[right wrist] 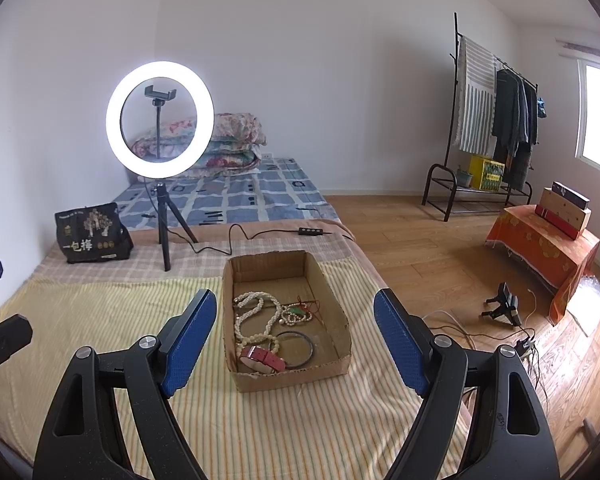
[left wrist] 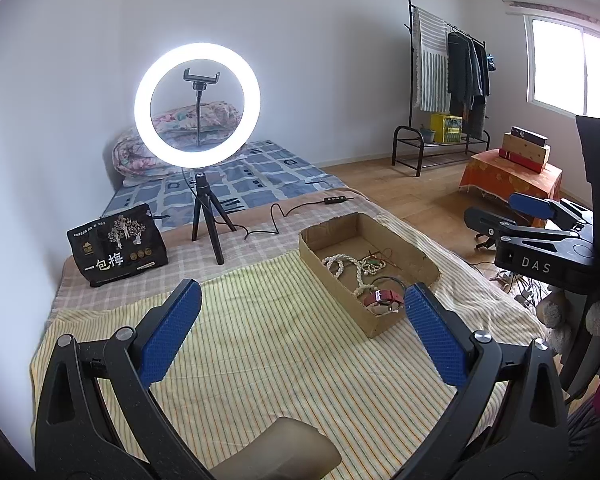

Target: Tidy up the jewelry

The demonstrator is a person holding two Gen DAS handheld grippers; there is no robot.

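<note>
Both grippers, left (left wrist: 302, 300) & right (right wrist: 296, 320), are hovering spread wide w/ nothing pinched; jewelry's lying in the cardboard box (right wrist: 332, 372) near the striped cloth's (right wrist: 100, 320) right edge.

Bed (right wrist: 100, 320) w/ striped cloth; cardboard box (right wrist: 332, 312), tripod (right wrist: 165, 236), black bag (right wrist: 92, 234).

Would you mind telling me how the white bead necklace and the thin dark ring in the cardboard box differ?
The white bead necklace is pale and made of many round beads; the dark ring is one thin, smooth band. The necklace lies in loose, tangled loops across the middle of the box, while the ring keeps a plain circle nearer the front wall. Both lie flat on the floor of the cardboard box, untouched by either tongs.
</note>
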